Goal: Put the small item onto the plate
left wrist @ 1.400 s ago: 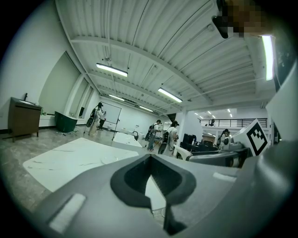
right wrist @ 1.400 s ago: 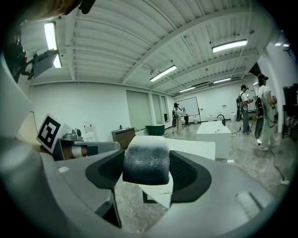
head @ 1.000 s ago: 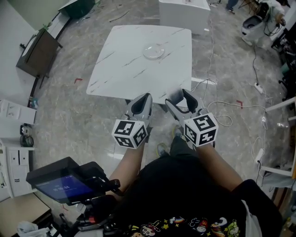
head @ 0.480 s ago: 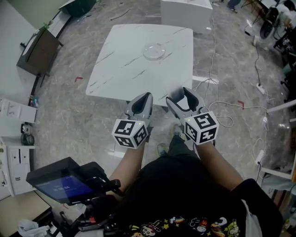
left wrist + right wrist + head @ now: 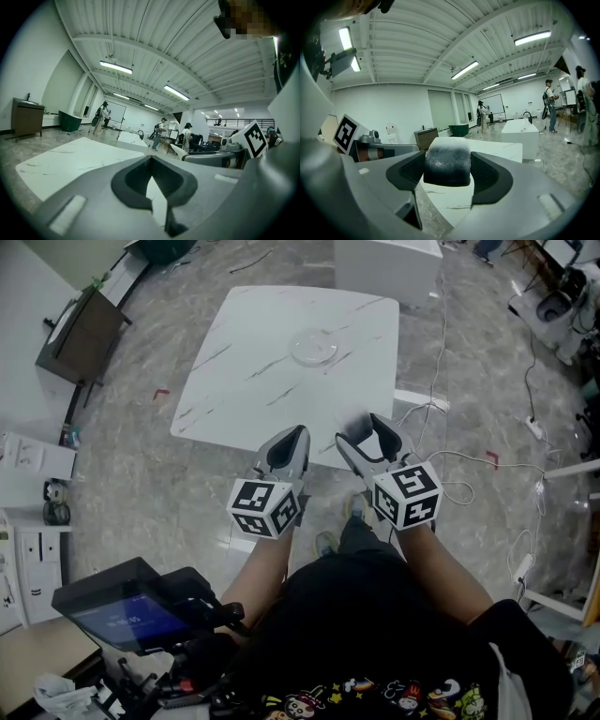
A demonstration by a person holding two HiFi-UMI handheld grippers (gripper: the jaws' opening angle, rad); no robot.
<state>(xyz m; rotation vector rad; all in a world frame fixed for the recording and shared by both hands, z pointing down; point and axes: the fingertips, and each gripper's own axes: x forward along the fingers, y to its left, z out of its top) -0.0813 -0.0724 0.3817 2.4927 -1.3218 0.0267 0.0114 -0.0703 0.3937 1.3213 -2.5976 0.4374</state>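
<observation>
Black cloth with a cartoon print nearest the camera, at the foot of the head view. Just left of it, a dark screen device [image 5: 127, 610]. Ahead of these, two bare forearms reaching forward, side by side.

Left gripper [image 5: 289, 442]: clenched on nothing, pads meeting in a thin seam in its own view.

Right gripper [image 5: 375, 439]: clamps the small item [image 5: 446, 161], a dark rounded block with a paler, frosted-looking top, squeezed between both pads.

Both held near each other, tips at the desk's near edge in the head view.

Beyond, the white marbled desk [image 5: 253, 381], carrying a clear plate [image 5: 313, 348] toward its far side, well apart from the small item.

Farther off, a white block-shaped unit [image 5: 389, 263] past the desk, cables [image 5: 450, 474] strewn over the grey stone floor at right, and a brown cabinet [image 5: 80, 343] against the wall at left.
</observation>
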